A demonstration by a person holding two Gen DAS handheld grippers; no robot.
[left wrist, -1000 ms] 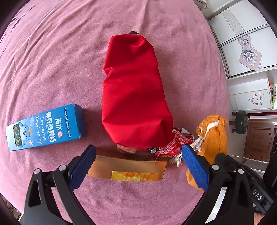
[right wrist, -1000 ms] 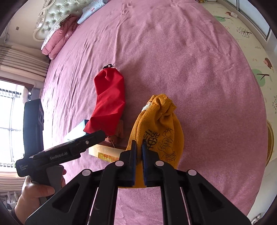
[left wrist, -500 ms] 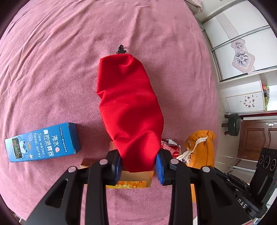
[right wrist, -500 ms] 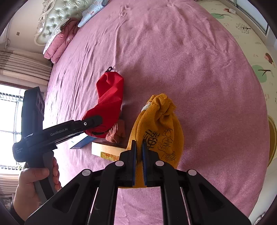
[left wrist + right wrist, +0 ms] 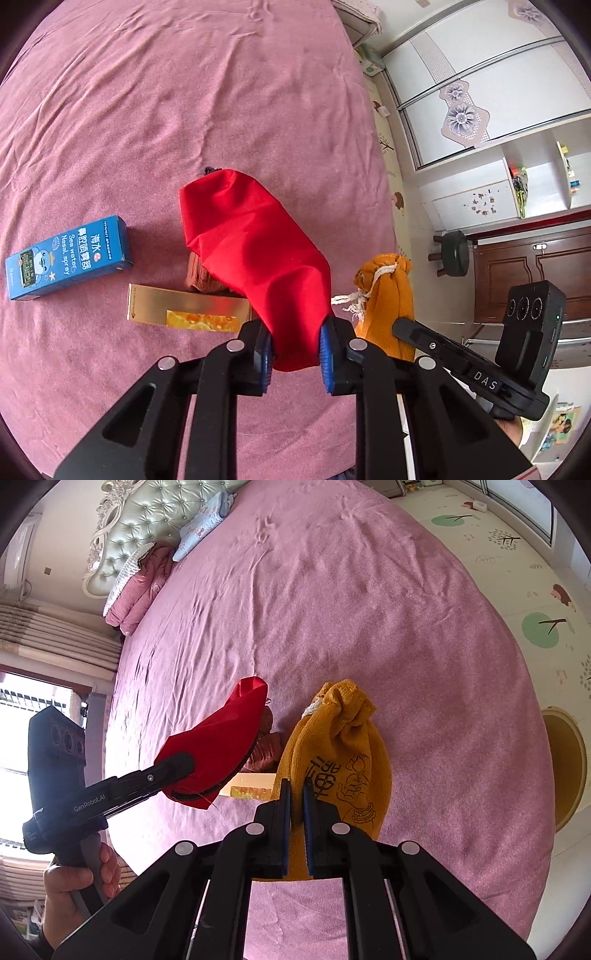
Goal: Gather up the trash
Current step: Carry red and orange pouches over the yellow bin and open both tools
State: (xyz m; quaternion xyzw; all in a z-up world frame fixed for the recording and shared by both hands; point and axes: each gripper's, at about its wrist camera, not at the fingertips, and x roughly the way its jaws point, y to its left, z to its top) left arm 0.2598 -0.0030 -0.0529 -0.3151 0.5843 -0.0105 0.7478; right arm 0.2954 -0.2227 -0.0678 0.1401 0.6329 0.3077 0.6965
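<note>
My left gripper (image 5: 295, 332) has its blue pads pressed on the near end of a red cloth bag (image 5: 251, 258), and its jaws are still closing. The bag hangs lifted off the pink bedspread (image 5: 147, 110), its far end drooping. From the right wrist view the red bag (image 5: 221, 749) shows its open zip edge. My right gripper (image 5: 296, 805) is shut on the fabric of an orange drawstring bag (image 5: 343, 760), which stands upright. On the bed lie a blue nasal-spray box (image 5: 70, 258), a gold box (image 5: 184, 308) and a crumpled brown item (image 5: 199, 273).
A tufted headboard (image 5: 147, 524) and pillows (image 5: 199, 528) sit at the bed's far end. White wardrobes (image 5: 480, 92), a dark stool (image 5: 454, 251) and a wooden door (image 5: 524, 266) stand beyond the bed. A play mat (image 5: 535, 609) covers the floor.
The left jaws closed on the red bag's near end and raised it, uncovering the brown item and the gold box. The right gripper rose a little with the orange bag.
</note>
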